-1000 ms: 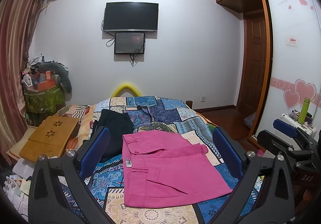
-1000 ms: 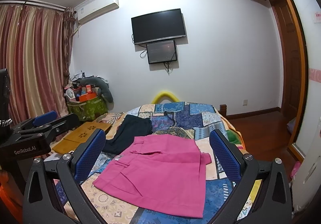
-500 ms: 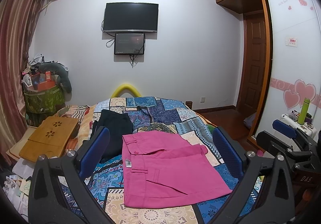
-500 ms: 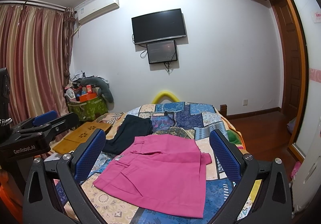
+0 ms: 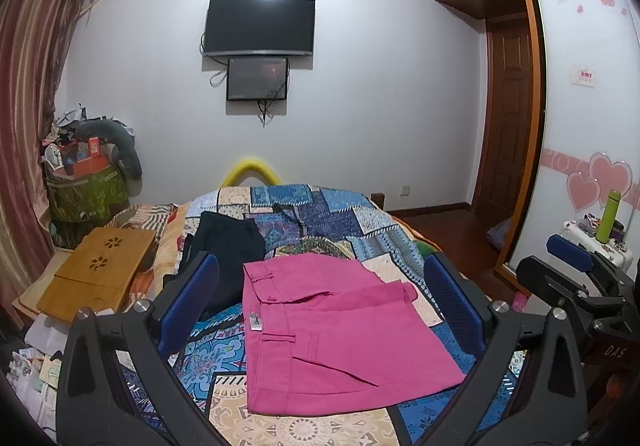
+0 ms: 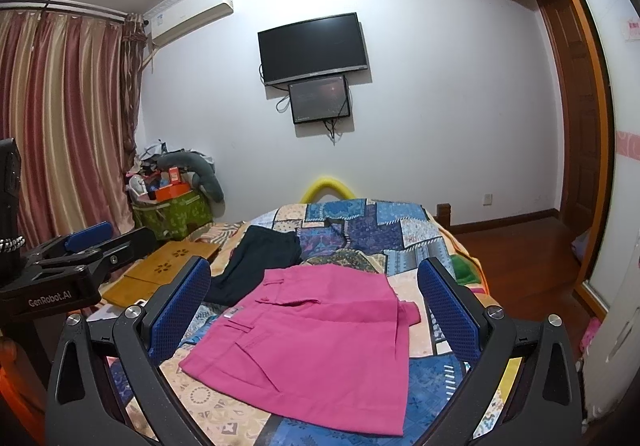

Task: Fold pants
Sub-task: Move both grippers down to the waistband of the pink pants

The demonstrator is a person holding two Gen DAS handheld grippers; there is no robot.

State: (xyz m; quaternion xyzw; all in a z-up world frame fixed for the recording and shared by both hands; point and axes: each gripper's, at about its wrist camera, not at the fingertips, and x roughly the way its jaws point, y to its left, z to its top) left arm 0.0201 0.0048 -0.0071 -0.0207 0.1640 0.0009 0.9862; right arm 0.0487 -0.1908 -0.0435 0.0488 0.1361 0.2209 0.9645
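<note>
Pink pants (image 5: 332, 330) lie folded flat into a compact rectangle on the patchwork bedspread (image 5: 320, 206); they also show in the right wrist view (image 6: 316, 342). My left gripper (image 5: 320, 306) is open and empty, held above the near end of the bed with the pants between its blue pads. My right gripper (image 6: 314, 306) is open and empty, also raised over the pants. Each gripper shows at the edge of the other's view: the right one (image 5: 576, 266), the left one (image 6: 84, 242).
A dark garment (image 5: 228, 246) lies on the bed beyond the pants to the left. A wooden lap tray (image 5: 100, 270) sits at the bed's left side. A cluttered green bin (image 5: 88, 194) stands by the curtain. A wardrobe (image 5: 580, 126) is on the right.
</note>
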